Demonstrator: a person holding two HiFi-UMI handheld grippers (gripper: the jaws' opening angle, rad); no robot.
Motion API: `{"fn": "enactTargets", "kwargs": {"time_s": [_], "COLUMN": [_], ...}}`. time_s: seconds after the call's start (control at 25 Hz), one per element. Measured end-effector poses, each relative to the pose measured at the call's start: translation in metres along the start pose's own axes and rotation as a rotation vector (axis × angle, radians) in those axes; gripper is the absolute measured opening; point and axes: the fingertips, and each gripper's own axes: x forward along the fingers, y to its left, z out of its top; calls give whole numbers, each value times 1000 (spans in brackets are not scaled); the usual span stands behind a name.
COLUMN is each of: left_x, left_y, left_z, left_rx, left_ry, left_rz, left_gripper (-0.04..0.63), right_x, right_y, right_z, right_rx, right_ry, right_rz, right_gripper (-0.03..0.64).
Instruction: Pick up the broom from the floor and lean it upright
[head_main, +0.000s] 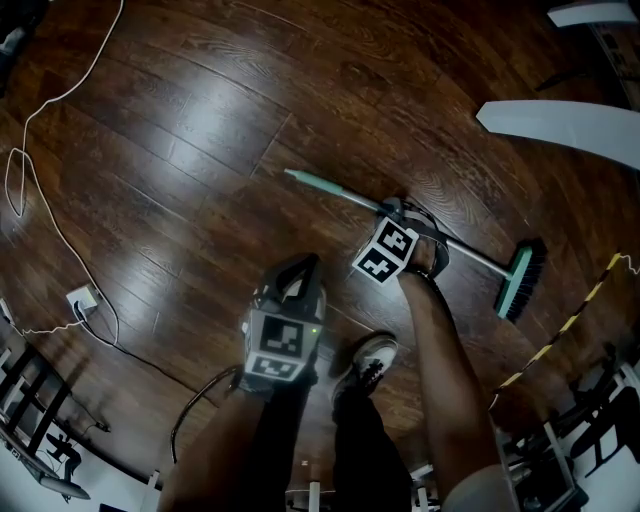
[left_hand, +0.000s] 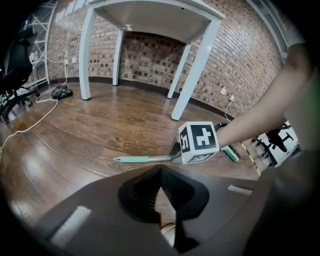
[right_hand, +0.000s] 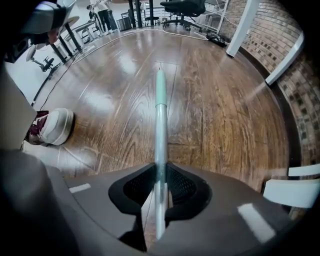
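broom (head_main: 478, 259) lies flat on the dark wooden floor (head_main: 200, 130) in front of you. in the head view its pale green grip end (head_main: 320, 184) points up and to the left, and its teal head (head_main: 522, 280) with dark bristles sits lower right, near a yellow-and-black striped line (head_main: 560, 335).

your right gripper (head_main: 405, 218) points down onto the handle, roughly at its middle, between the grip end and the head. in the right gripper view the metal handle (right_hand: 160, 130) runs straight through the gap of the jaws. they stand narrow, closed in against it on both sides, with the green grip stretching away across the floor beyond them. the broom is not lifted; it rests on the boards.

your left gripper (head_main: 298, 275) hangs nearer to you, just left of the right one and apart from the broom. in the left gripper view its jaws meet at the tips with nothing between them, and only floor shows through the slit behind. that view looks across at the broom's grip end (left_hand: 135, 159), the right gripper's marker cube (left_hand: 199, 142) and your arm.

your shoe (head_main: 368, 360) stands on the floor just below the right gripper. a white cable (head_main: 60, 230) loops over the boards at far left.
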Motion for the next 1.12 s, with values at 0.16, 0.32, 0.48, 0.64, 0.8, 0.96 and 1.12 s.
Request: {"fn": "enactTargets", "kwargs": {"time_s": [0.16, 0.32, 0.48, 0.64, 0.8, 0.96, 1.12], "left_x": [1, -2, -20, -41, -68, -93, -131], "left_y": [2, -2, -9, -24, -41, -61, -94], "left_z": [0, -1, 11, 52, 108, 164, 219], "left_rx": [-2, 14, 16, 34, 55, 65, 100], "left_ry": [6, 25, 34, 4, -43, -97, -144], "left_rz": [-2, -21, -28, -45, -62, -76, -106], "left_gripper": [0, 0, 0, 0, 0, 0, 0], "right_x": [1, -8, -47, -114, -191, -270, -366], "right_y": [2, -2, -16, -36, -59, -87, -113], "right_z": [2, 0, 3, -6, -26, -55, -95], "right_rx": [-9, -2, 21, 76, 166, 289, 471], "right_ry": [-11, -19, -44, -85, -114, -135, -207], "right_rz": [7, 4, -21, -70, -135, -211, -317], "right_gripper": [84, 84, 84, 84, 86, 89, 91]}}
